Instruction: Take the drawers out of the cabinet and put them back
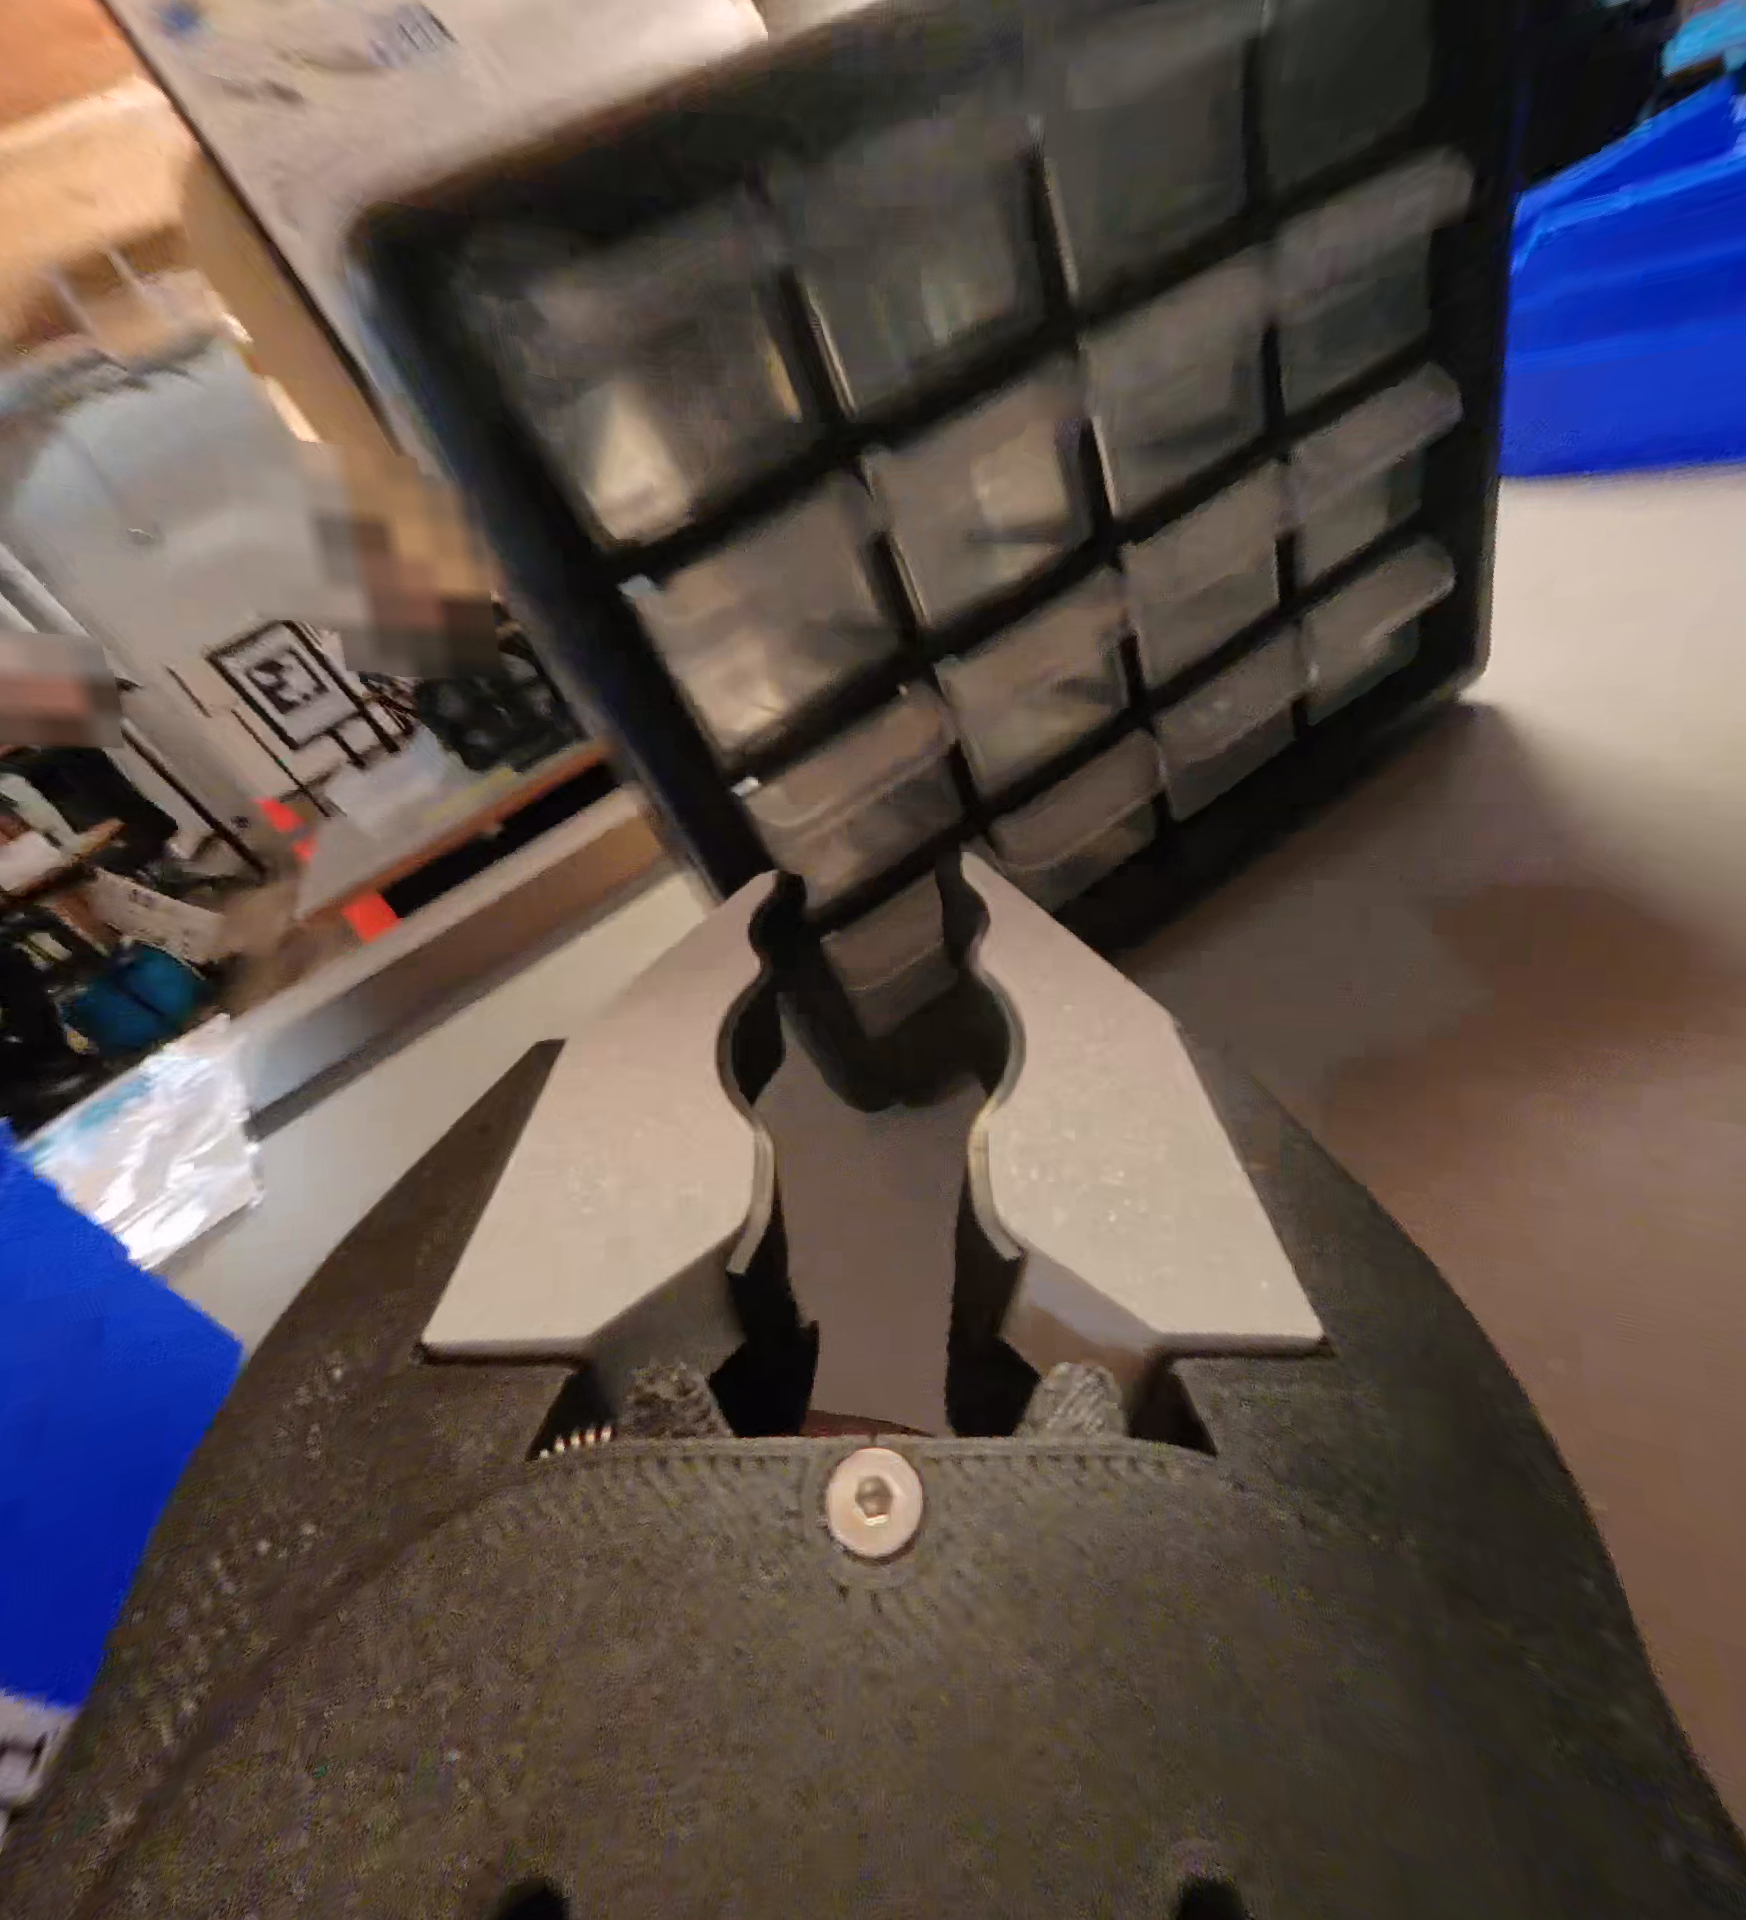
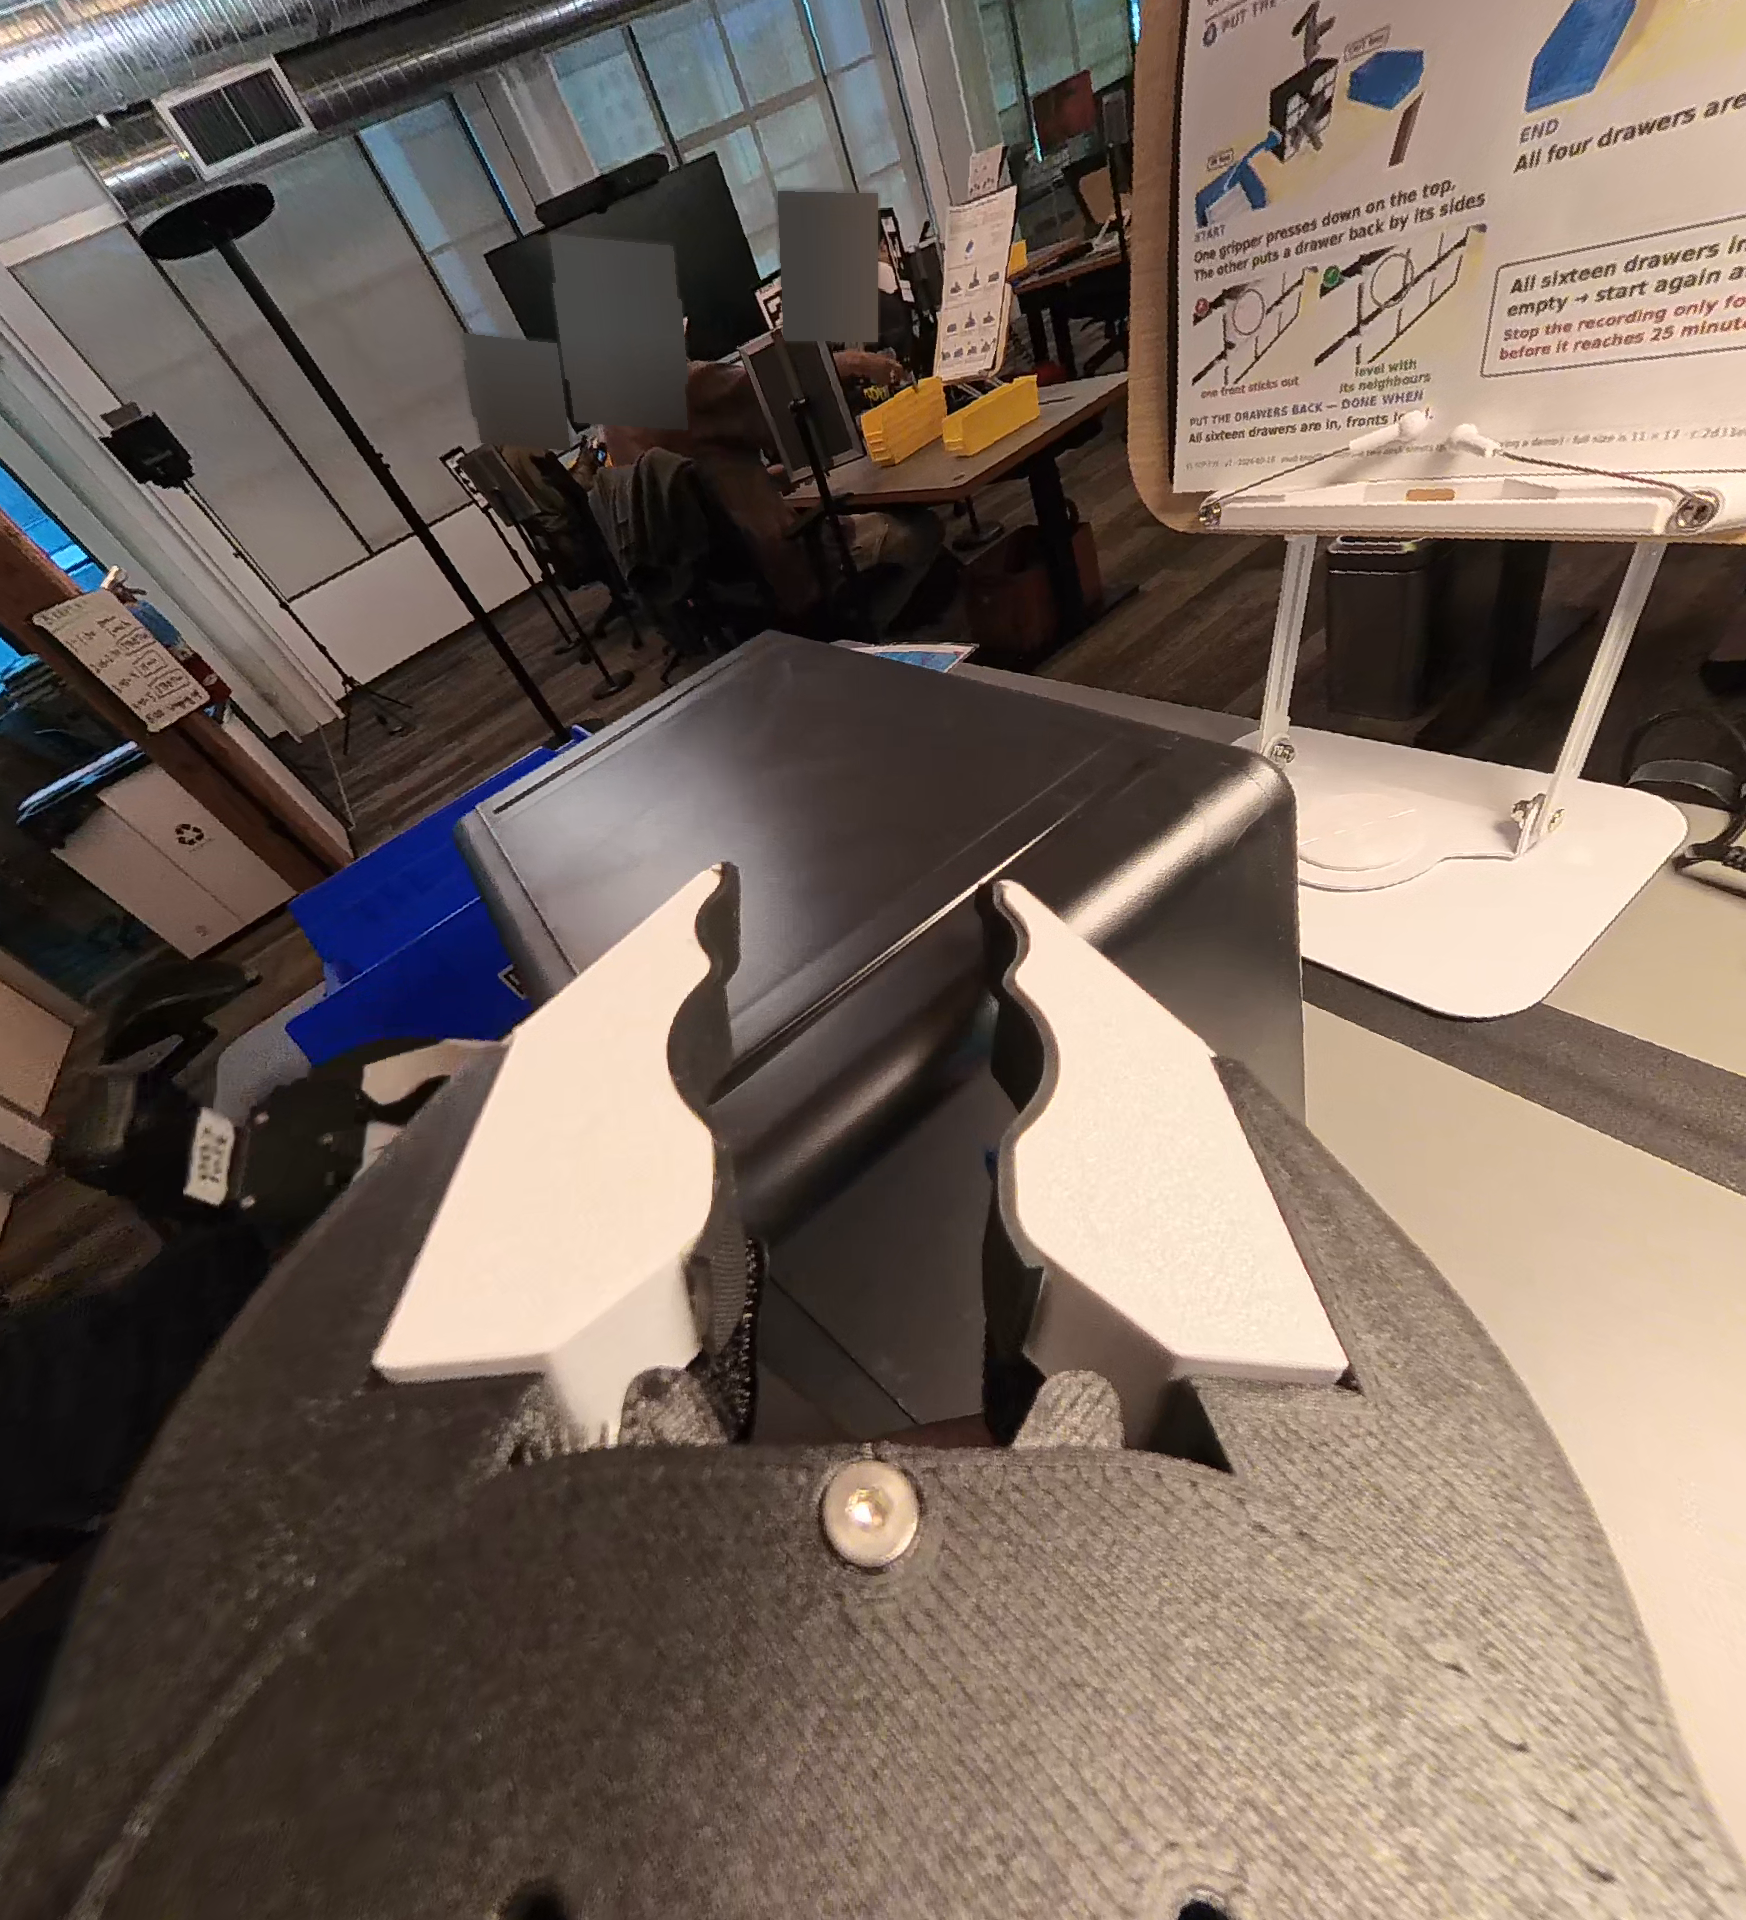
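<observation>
The left gripper (image 1: 874,935) points at the front of the black plastic cabinet (image 1: 1471,343), a grid of small translucent grey drawers in a dark frame that leans across the left wrist view. Its two pale grey fingers (image 1: 640,1122) stand partly open around the pull tab of the bottom-left translucent drawer (image 1: 890,961), which lies between the fingertips in the scalloped notch. The right finger's edge sits against the tab, while a dark gap shows on the left side, so a firm pinch cannot be read; the view is motion-blurred. The remaining drawers rise ahead of and above the fingertips, all seated in their slots. To the left of this gripper, close to its body, lies a blue plastic bin (image 1: 38,1403) with a crinkled clear bag (image 1: 162,1132) beyond it. The grey tabletop (image 1: 1575,1039) spreads to the right.

The right gripper (image 2: 861,883) rests over the cabinet's smooth black top (image 2: 900,790), its white fingers (image 2: 578,1143) spread wide with nothing clamped between them; the top's near edge runs across the gap beneath. Ahead and to the right stands a white document stand (image 2: 1471,883) bearing a printed instruction sheet (image 2: 1523,260). Ahead to the left, beyond the cabinet, sits another blue plastic bin (image 2: 391,935).
</observation>
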The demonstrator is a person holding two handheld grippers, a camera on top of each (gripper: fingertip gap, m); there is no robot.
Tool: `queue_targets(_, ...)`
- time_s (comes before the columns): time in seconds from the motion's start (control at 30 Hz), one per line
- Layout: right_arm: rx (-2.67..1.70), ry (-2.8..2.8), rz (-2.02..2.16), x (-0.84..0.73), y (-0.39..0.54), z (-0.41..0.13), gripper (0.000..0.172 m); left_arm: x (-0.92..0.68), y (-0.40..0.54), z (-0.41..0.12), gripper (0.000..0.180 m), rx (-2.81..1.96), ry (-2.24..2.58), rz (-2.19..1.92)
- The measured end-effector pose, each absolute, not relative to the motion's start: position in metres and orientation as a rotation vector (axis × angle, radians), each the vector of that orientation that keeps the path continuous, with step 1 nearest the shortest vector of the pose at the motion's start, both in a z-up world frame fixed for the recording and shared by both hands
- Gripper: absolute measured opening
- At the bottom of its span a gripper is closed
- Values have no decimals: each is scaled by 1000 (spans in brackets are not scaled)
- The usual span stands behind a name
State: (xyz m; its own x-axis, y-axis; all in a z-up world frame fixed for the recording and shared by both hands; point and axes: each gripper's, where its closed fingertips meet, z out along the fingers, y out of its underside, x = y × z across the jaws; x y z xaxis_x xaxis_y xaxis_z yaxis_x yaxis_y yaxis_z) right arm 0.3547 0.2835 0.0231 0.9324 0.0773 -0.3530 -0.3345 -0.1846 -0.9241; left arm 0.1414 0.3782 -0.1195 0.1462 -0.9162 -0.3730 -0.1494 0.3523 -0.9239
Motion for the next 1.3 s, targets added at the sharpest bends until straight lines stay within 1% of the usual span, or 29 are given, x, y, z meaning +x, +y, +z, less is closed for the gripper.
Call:
queue_targets(0.27,-1726,196,333,351,280,25,49,89,374,-98,33,-1116,1112,-843)
queue_targets(0.4,-1734,206,287,347,271,25,49,77,380,-97,40,-1170,1061,-857)
queue_targets(0.5,-1764,220,224,339,257,20,51,67,384,-98,41,-1201,1032,-842)
queue_targets(0.57,-1760,232,159,331,238,10,52,60,384,-97,41,-1202,1020,-831)
queue_targets(0.67,-1762,263,79,309,198,-21,52,47,380,-95,41,-1171,1008,-808)
queue_targets(0.77,-1823,308,-56,292,147,-60,51,31,376,-94,41,-1146,1000,-759)
queue_targets(0.87,-1862,380,-235,290,92,-80,52,15,374,-95,42,-1148,995,-712)
queue_targets(1.0,-1816,490,-532,306,16,-70,54,-9,384,-93,55,-1189,931,-654)
queue_targets(1.07,-1774,553,-593,313,-11,-68,57,-28,397,-89,68,-1200,855,-592)
queue_targets(1.1,-1768,583,-603,316,-21,-72,59,-40,404,-86,71,-1203,805,-555)
queue_targets(1.23,-1788,657,-576,325,-37,-103,68,-92,435,-74,78,-1236,594,-467)
queue_targets(1.3,-1792,676,-563,330,-36,-119,71,-109,448,-72,77,-1265,535,-460)
